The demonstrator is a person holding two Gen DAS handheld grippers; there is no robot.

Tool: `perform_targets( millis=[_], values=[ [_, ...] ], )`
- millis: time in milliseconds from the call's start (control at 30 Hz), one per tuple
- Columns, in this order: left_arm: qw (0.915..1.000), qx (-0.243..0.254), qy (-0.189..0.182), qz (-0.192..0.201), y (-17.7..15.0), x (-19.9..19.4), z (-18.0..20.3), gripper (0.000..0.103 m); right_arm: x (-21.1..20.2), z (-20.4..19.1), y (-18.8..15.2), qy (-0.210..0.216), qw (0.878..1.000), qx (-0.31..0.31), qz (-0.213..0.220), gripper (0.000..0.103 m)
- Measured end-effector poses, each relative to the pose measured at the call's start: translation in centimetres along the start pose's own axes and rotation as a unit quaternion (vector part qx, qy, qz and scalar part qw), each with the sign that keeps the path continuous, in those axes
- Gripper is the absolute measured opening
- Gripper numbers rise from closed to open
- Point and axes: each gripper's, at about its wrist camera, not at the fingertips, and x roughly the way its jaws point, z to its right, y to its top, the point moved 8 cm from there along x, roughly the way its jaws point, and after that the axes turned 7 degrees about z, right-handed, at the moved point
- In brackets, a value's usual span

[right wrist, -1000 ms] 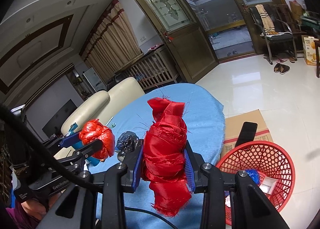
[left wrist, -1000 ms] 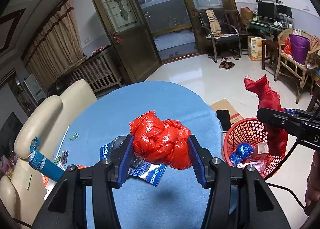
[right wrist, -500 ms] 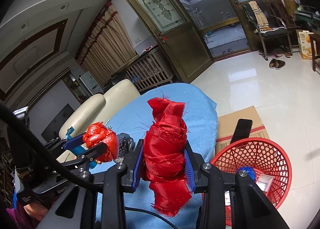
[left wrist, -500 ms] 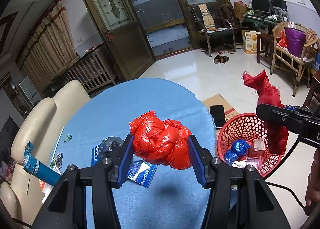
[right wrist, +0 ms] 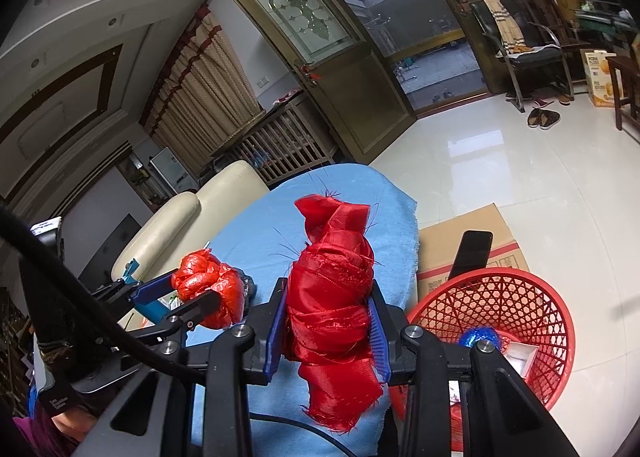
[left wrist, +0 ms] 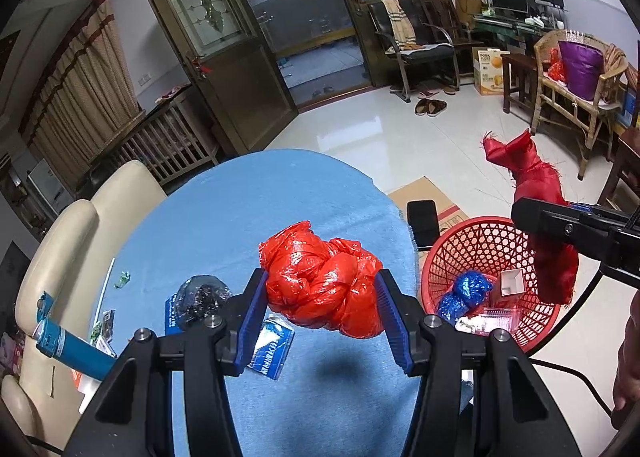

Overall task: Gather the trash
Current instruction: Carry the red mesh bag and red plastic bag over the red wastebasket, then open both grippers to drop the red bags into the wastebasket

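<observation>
My left gripper [left wrist: 322, 297] is shut on a crumpled red plastic bag [left wrist: 320, 289], held above the blue tablecloth [left wrist: 248, 217]. My right gripper [right wrist: 328, 317] is shut on a bundle of red fabric [right wrist: 330, 305]; in the left wrist view that fabric [left wrist: 536, 217] hangs over the red mesh basket [left wrist: 488, 241]. The basket [right wrist: 516, 297] stands on the floor right of the table and holds a blue foil ball [left wrist: 468, 289] and a small white box [left wrist: 512, 281].
On the table lie a black crumpled wrapper [left wrist: 200, 295], a blue packet [left wrist: 272, 349] and small scraps [left wrist: 122, 279]. A blue tube [left wrist: 68, 345] lies at the left by a cream sofa [left wrist: 60, 249]. A phone [left wrist: 422, 217] rests on a cardboard box [right wrist: 476, 241] beside the basket.
Both grippers kept their hold. The left gripper with the red bag has shifted right toward the basket; the basket now sits closer in both views.
</observation>
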Motion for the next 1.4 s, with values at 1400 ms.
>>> perform_targets(
  millis=[1400],
  values=[
    [0.9836, 0.017, -0.169, -0.06, -0.5, 6.3, 10.1, 0.057, 0.3, 11.0, -0.9, -0.098, 0.99, 0.096, -0.024, 0.041]
  ],
)
